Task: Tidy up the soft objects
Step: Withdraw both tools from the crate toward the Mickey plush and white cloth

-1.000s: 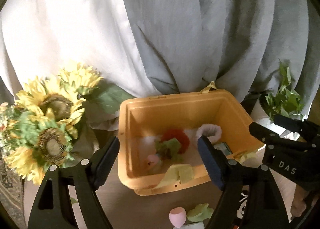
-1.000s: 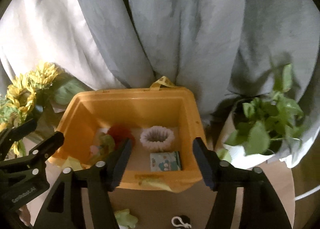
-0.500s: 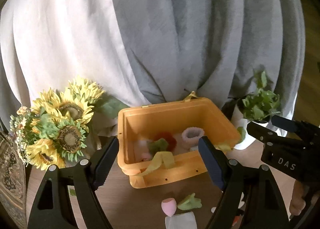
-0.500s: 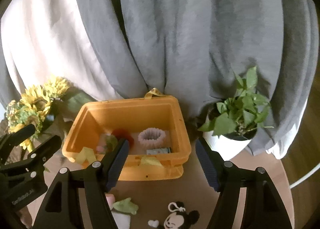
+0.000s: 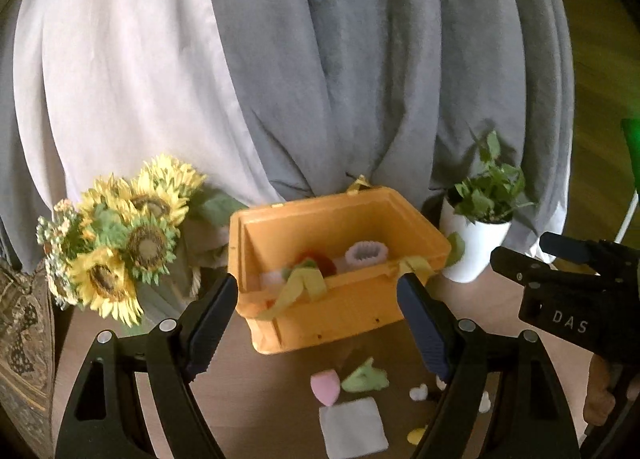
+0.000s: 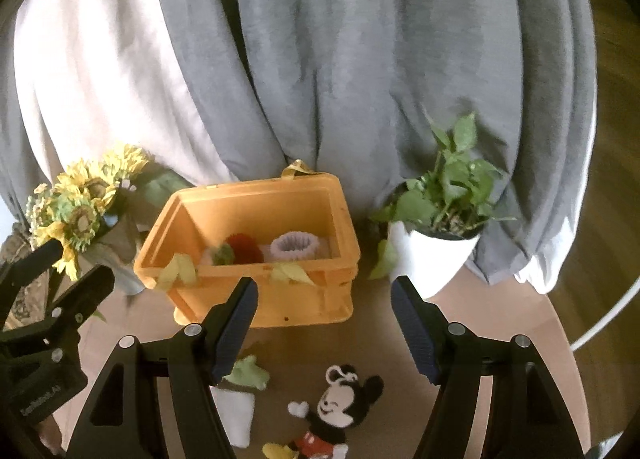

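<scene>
Now between picks — left gripper (image 5: 316,323) and right gripper (image 6: 324,319) both spread, holding nothing. Orange bin (image 6: 256,299) holds several softies; mouse plush (image 6: 332,415), pink sponge (image 5: 325,387), white cloth (image 5: 354,427) lie on the table in front — next, descend on one.

Grey and white curtains (image 6: 360,59) hang behind a brown table (image 6: 380,343); wooden floor (image 6: 612,219) shows at right.
</scene>
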Action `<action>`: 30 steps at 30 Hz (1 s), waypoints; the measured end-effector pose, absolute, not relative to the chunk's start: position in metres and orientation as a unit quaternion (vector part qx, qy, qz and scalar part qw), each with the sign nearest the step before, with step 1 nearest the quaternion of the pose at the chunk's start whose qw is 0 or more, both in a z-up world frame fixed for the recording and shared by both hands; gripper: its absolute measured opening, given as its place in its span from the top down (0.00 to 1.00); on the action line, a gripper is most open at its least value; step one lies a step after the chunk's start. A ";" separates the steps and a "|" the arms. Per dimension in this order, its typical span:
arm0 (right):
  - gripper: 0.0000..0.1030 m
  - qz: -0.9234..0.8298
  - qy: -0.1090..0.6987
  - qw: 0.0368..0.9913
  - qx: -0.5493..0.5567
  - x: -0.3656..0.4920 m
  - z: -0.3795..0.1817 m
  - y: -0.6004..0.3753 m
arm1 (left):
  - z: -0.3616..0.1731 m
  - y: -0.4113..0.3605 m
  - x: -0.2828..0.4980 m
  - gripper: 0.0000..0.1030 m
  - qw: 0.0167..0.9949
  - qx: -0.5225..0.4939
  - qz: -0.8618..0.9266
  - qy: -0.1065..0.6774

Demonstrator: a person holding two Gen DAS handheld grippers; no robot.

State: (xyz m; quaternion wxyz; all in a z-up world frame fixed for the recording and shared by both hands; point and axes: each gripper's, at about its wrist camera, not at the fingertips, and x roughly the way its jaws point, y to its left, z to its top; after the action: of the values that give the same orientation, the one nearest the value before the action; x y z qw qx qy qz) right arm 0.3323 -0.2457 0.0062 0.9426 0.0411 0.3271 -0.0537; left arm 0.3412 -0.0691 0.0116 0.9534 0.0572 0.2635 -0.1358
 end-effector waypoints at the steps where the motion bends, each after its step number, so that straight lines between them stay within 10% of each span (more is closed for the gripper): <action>1: 0.32 -0.056 0.327 0.942 0.043 0.328 0.005 -0.246 | 0.010 -0.069 0.338 0.20 0.953 0.055 -0.138 0.264; 30: 0.32 -0.089 0.332 0.937 0.057 0.276 -0.055 -0.240 | -0.058 -0.059 0.286 0.21 0.950 0.086 -0.140 0.265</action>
State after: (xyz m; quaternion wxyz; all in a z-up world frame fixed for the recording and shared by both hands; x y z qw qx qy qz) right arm 0.2756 -0.2395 -0.0549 0.9372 0.0567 0.3323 -0.0893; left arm 0.2858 -0.0591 -0.0583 0.9503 0.0857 0.2646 -0.1397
